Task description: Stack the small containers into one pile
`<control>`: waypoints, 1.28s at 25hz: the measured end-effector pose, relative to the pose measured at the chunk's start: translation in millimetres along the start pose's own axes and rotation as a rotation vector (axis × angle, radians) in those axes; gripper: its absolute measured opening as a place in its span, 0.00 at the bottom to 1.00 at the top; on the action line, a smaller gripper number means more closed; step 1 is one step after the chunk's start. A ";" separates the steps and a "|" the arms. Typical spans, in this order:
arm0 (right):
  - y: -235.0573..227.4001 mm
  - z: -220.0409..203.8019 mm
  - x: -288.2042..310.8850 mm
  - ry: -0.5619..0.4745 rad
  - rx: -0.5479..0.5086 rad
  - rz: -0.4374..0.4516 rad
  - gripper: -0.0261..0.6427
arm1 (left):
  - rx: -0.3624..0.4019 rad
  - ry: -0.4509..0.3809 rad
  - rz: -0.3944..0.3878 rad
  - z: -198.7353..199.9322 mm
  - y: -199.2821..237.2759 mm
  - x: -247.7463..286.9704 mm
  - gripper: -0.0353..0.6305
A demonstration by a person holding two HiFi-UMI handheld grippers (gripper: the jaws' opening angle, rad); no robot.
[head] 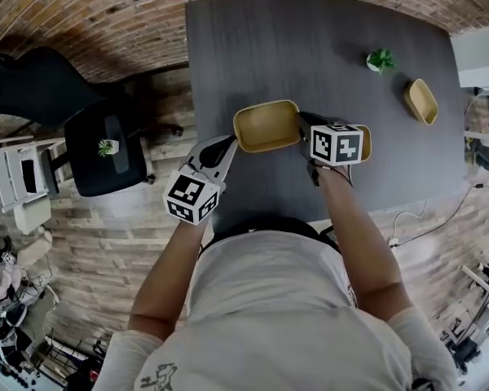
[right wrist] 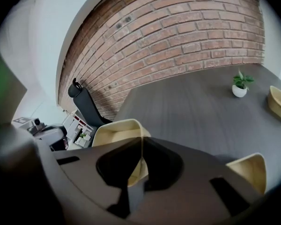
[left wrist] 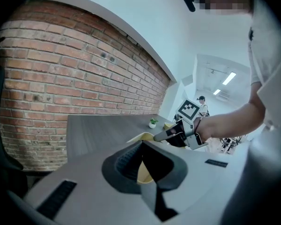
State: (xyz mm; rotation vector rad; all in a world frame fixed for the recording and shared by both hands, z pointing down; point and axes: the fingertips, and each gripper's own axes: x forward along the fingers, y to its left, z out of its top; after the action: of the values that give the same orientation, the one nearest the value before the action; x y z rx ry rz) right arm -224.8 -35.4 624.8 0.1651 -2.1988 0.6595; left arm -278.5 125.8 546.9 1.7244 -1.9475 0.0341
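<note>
Two grippers are gripping one tan container (head: 265, 126) from opposite ends: the left gripper (head: 228, 147) is pinching its left rim and the right gripper (head: 303, 122) its right rim, each with jaws narrowed onto the thin wall. They are holding it over the near part of the dark table (head: 310, 31). A second container (head: 364, 143) is sitting just beside the right gripper. Farther off, a third container (head: 421, 101) is lying near a small potted plant (head: 381, 59).
</note>
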 end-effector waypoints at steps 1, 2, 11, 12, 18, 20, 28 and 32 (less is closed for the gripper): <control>6.1 -1.6 -6.3 -0.013 0.012 0.003 0.07 | 0.005 -0.003 -0.007 0.6 -2.2 -6.7 0.07; 12.6 -3.4 -12.9 -0.025 0.025 0.007 0.07 | 0.008 -0.006 -0.015 1.2 -4.5 -13.5 0.07; 66.7 -20.2 -75.4 -0.164 0.085 -0.011 0.07 | 0.069 -0.039 -0.113 10.7 -29.9 -70.6 0.07; 71.6 -23.9 -81.7 -0.178 0.090 -0.016 0.07 | 0.077 -0.044 -0.127 12.3 -33.6 -77.1 0.07; 89.4 -42.1 -118.8 -0.253 0.121 -0.061 0.07 | 0.141 -0.083 -0.204 25.8 -53.8 -105.5 0.07; 92.5 -50.6 -129.2 -0.271 0.131 -0.075 0.07 | 0.153 -0.090 -0.224 26.0 -60.5 -112.9 0.07; 93.0 -69.6 -163.9 -0.327 0.178 -0.136 0.07 | 0.169 -0.114 -0.316 33.1 -87.7 -114.5 0.07; 82.9 -74.3 -180.2 -0.349 0.196 -0.163 0.07 | 0.182 -0.115 -0.359 34.9 -101.7 -104.8 0.07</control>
State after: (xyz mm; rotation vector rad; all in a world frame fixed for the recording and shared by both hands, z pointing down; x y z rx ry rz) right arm -83.0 55.5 496.4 0.5943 -2.4132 0.8016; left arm -192.6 190.6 442.1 2.2177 -1.7270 -0.0182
